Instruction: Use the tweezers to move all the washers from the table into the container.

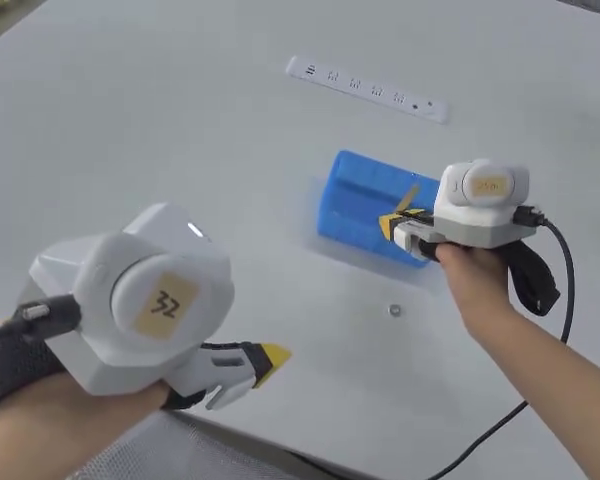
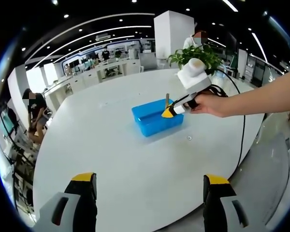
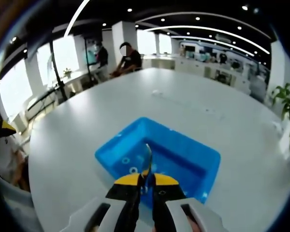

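Currently, the right claw (image 3: 146,179) grips the tweezers (image 3: 148,155) over the blue container (image 3: 118,139); the left claw (image 2: 150,179) stands open, empty.

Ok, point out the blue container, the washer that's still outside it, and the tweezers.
blue container (image 2: 159,126), left gripper view, on its near side wall.
washer (image 1: 395,311), head view, on the small ring itself.
tweezers (image 3: 148,158), right gripper view, on the middle of the shaft.
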Motion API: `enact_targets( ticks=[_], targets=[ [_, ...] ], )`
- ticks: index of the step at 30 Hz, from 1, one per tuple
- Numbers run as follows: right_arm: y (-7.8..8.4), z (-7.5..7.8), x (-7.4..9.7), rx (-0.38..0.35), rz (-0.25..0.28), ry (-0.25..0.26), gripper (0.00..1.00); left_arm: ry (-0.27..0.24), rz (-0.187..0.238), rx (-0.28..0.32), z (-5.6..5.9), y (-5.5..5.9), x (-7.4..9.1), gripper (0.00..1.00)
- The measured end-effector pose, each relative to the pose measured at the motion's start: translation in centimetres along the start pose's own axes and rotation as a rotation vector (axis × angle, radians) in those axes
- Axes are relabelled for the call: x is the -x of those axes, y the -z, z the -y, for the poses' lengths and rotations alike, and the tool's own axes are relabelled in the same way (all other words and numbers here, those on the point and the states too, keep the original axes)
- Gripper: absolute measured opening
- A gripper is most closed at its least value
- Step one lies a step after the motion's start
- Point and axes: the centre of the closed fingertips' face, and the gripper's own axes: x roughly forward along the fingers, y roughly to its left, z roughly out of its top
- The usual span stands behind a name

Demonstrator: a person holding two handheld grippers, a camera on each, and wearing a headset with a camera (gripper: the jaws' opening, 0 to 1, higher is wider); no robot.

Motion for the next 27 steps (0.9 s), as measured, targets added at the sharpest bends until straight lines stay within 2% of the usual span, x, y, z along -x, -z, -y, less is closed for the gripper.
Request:
enact_targets(
  ticks=[4,12,19,23,27],
  targets=[
    [-0.1,-0.1,0.1,0.008,-0.006,0.001,0.05,0.001,0.005,-0.003,0.1,-0.1,0.1,0.93],
    [-2.3,0.2,2.1,-0.008,0.074,0.009,0.05,-0.005,0.007,-0.004,0.0,-0.1,0.1,0.93],
    [-3.8,-0.8,5.3,-0.007,0.144,-0.003,0.05,-0.002,0.021,-0.006,0.3,-0.3,0.2,0.94],
    [-3.7,-1.8,7.4,-0.017,0.172,-0.002,0.05,-0.004,0.035,0.003,0.2,-0.5,0.3,0.94],
    [-3.2,-2.5,8.6,-0.056,0.186,-0.014,0.05,-0.008,0.035,-0.005,0.1,-0.5,0.3,0.94]
  ],
)
